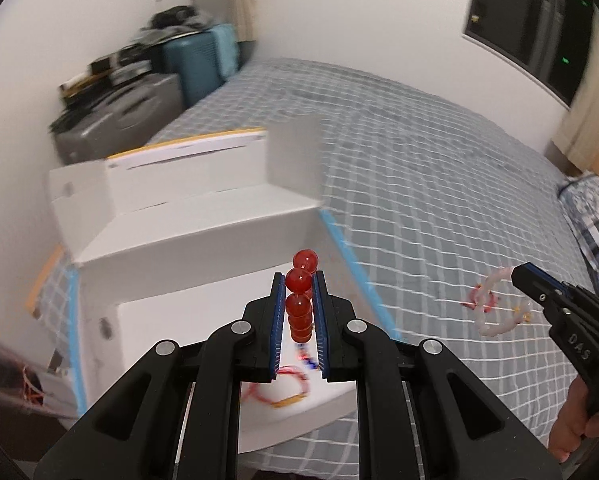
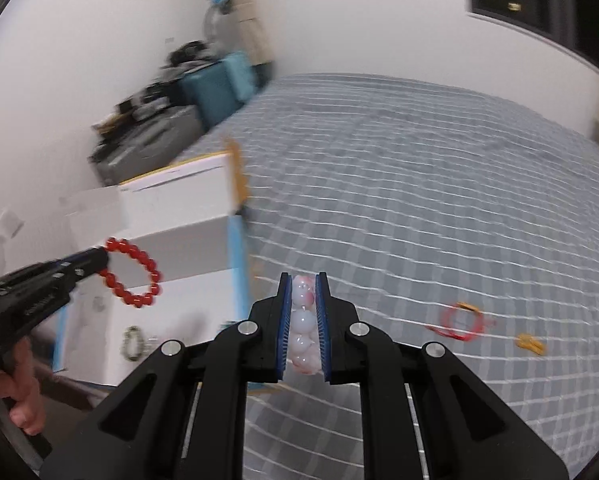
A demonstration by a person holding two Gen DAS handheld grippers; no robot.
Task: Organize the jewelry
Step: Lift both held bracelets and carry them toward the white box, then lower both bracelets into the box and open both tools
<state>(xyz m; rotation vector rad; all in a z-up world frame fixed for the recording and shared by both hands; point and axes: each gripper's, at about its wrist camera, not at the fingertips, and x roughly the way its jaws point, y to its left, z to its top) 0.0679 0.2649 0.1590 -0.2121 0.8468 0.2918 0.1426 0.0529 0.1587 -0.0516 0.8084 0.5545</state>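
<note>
- Left wrist view: left gripper (image 1: 299, 292) clamps the red bead bracelet (image 1: 299, 300) between nearly closed jaws, above the white box (image 1: 203, 248);
- Right wrist view: right gripper (image 2: 303, 300) pinches the white bead bracelet (image 2: 304, 324) likewise, over the checked bedspread (image 2: 419, 200).

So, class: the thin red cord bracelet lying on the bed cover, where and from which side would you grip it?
Take the red cord bracelet across one strand of its loop, coming from above. It lies flat on the checked bed cover, so only a downward pinch straddles the thin cord. Both grippers already hold beads, so one must unload first.
</note>
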